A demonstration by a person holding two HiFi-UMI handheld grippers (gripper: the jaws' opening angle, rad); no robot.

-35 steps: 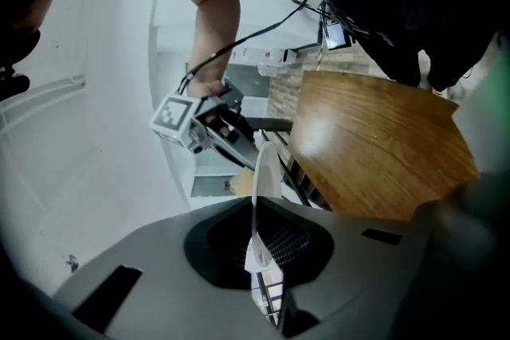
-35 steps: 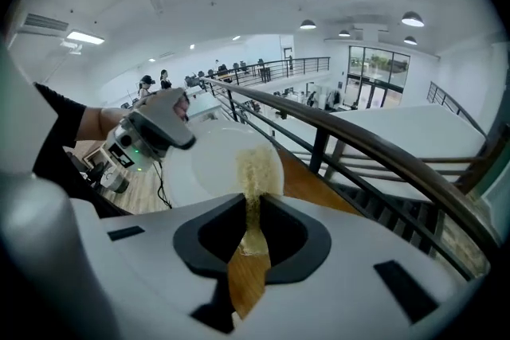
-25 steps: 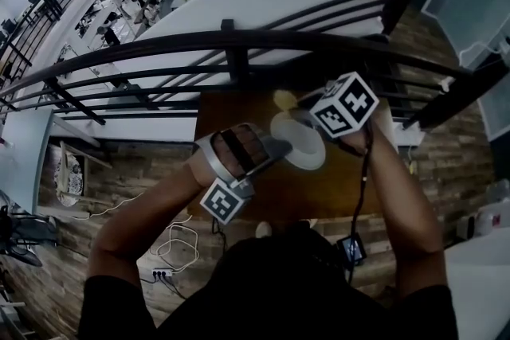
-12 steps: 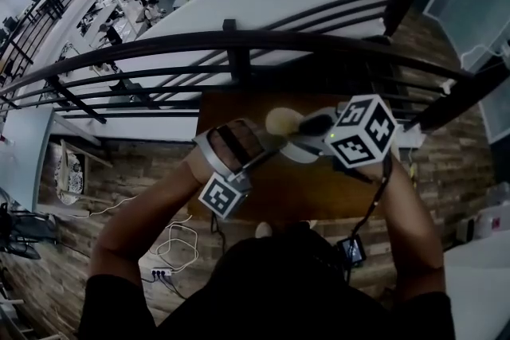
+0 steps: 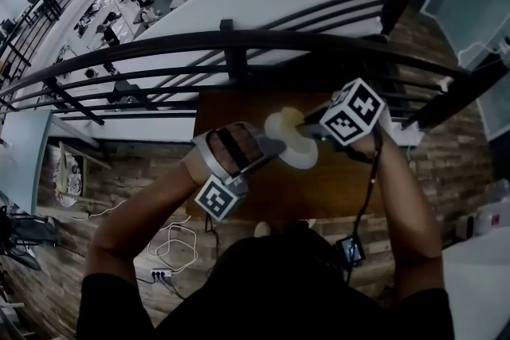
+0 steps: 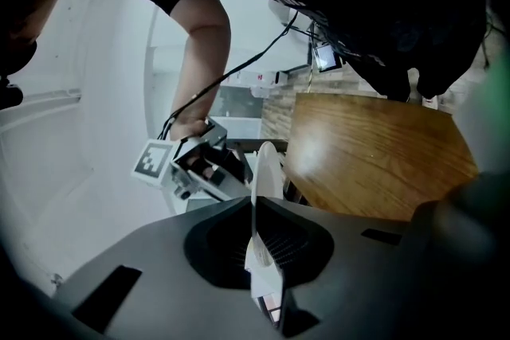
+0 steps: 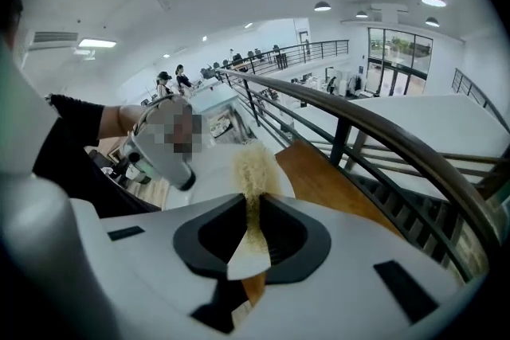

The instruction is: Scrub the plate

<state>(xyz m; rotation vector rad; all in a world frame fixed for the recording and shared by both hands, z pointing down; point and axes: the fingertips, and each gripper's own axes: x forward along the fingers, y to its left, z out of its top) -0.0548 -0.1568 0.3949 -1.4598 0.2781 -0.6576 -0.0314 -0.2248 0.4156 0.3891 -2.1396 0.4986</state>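
Mid-scrub: clamping the white plate (image 5: pixel 307 155) edgewise in the left tongs (image 5: pixel 277 146), pinching a yellowish scrub pad (image 5: pixel 279 122) in the right tongs (image 5: pixel 309 126); next, probably sweeping the plate's face firmly.
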